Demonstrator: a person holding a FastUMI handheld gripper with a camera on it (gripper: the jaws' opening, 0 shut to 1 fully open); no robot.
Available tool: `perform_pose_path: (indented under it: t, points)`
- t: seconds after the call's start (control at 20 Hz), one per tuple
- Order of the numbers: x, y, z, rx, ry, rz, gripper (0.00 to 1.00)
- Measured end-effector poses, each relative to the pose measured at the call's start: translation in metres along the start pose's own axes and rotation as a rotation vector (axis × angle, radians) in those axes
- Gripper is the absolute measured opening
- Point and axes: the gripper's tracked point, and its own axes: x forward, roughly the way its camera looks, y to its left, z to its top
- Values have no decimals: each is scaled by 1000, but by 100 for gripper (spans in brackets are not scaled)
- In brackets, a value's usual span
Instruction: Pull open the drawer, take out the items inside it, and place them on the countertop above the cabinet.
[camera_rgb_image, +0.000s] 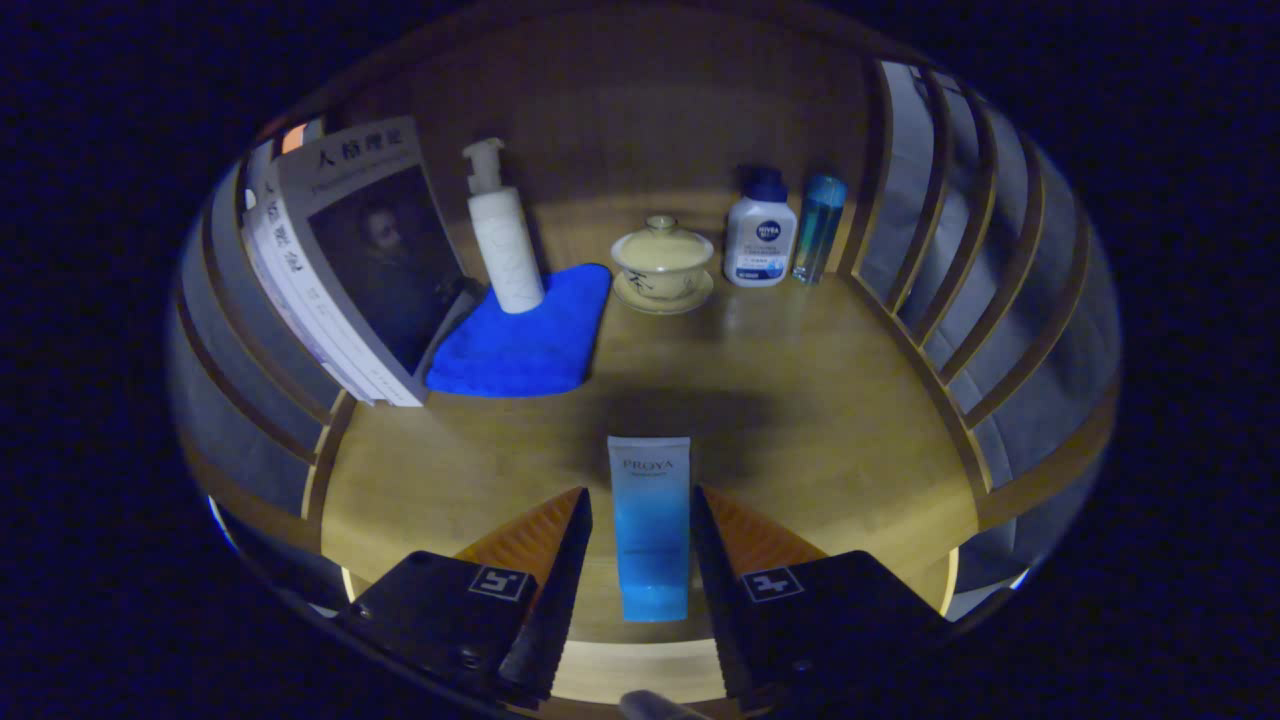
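blue tube (650, 525) between gripper (640, 500) fingers

Blue tube (650, 528) between hand-held gripper (640, 500) fingers, perhaps untouched.

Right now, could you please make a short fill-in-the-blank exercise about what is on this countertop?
1. The blue tube lies ____ the gripper fingers, which stand apart from it.
2. The pump bottle stands on the blue ____.
3. The lidded cup sits on a ____.
4. The books lean beside the cloth on the wooden ____.

Missing words: between; cloth; saucer; countertop
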Motion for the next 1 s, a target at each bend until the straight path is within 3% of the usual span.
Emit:
perform_pose_path:
  t: [0.35, 0.5, 0.75, 0.8, 1.0]
  points:
    - [-65, 17, -15, -54, -175, 85, 63]
    - [-92, 17, -24, -62, -291, 132, 81]
    - [-143, 7, -58, -75, -508, 160, 83]
    - [-154, 2, -66, -68, -557, 163, 92]
    - [-194, -4, -115, -90, -723, 198, 97]
